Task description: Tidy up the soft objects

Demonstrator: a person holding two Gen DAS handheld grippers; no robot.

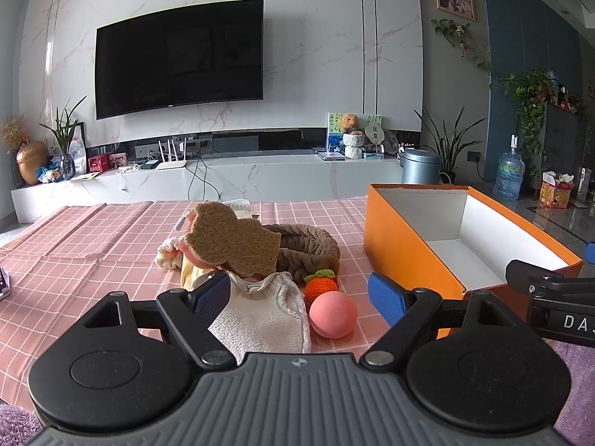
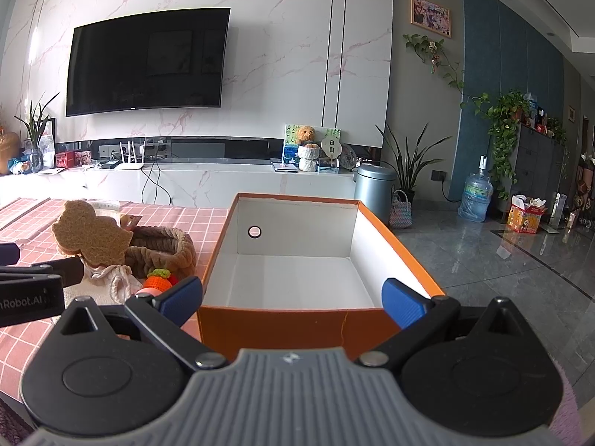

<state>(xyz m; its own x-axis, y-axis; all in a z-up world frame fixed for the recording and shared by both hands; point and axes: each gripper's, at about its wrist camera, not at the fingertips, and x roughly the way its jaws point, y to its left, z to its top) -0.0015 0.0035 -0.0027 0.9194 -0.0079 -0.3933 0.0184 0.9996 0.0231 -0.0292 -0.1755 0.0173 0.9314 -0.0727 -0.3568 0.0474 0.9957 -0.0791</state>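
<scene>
A heap of soft things lies on the pink checked tablecloth (image 1: 93,245): a brown bear-shaped sponge (image 1: 232,239) on top, a brown plush headband (image 1: 312,249), a white cloth (image 1: 260,316), an orange crocheted toy (image 1: 321,284) and a pink ball (image 1: 333,314). My left gripper (image 1: 299,295) is open just in front of the heap, the cloth and ball between its blue pads. An orange box (image 2: 297,323) with a white, empty inside stands to the right. My right gripper (image 2: 293,299) is open at the box's near wall. The sponge (image 2: 91,236) and headband (image 2: 167,251) appear left there.
A low white TV bench (image 1: 223,182) with a router and ornaments runs behind the table, a television (image 1: 178,57) above it. A grey bin (image 2: 373,189), potted plants and a water bottle (image 2: 476,197) stand on the tiled floor to the right. Purple rug (image 1: 15,423) lies below.
</scene>
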